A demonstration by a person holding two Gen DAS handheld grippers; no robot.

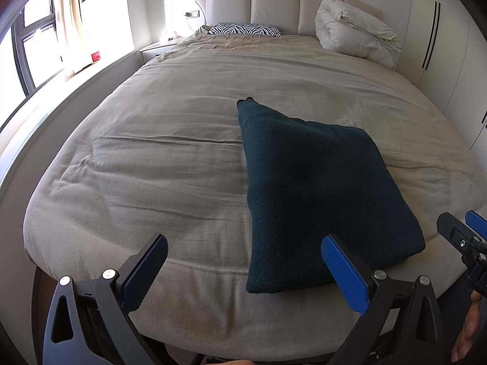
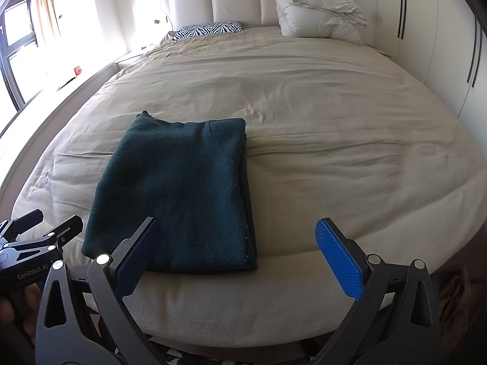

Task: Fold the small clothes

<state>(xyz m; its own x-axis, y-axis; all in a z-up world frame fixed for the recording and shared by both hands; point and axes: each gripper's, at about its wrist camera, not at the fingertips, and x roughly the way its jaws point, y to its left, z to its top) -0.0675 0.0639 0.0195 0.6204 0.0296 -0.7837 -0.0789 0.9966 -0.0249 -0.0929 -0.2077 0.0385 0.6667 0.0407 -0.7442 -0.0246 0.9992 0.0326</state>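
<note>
Folded dark sweater (image 1: 316,200) lies on bed (image 1: 152,152)

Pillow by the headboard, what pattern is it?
Pillow: black-and-white zebra stripes, clearest in the left wrist view.

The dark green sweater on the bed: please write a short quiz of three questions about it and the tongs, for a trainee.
1. True or false: the dark green sweater lies folded on the beige bedsheet.
2. Which tongs hold the sweater? A) left tongs B) right tongs C) neither
3. Fill in: the pillow near the headboard has a ____ pattern.

Key
1. True. It is a compact rectangle near the foot edge.
2. C. Both tongs are open and hold nothing.
3. Zebra. The rolled white duvet lies to its right.
</note>
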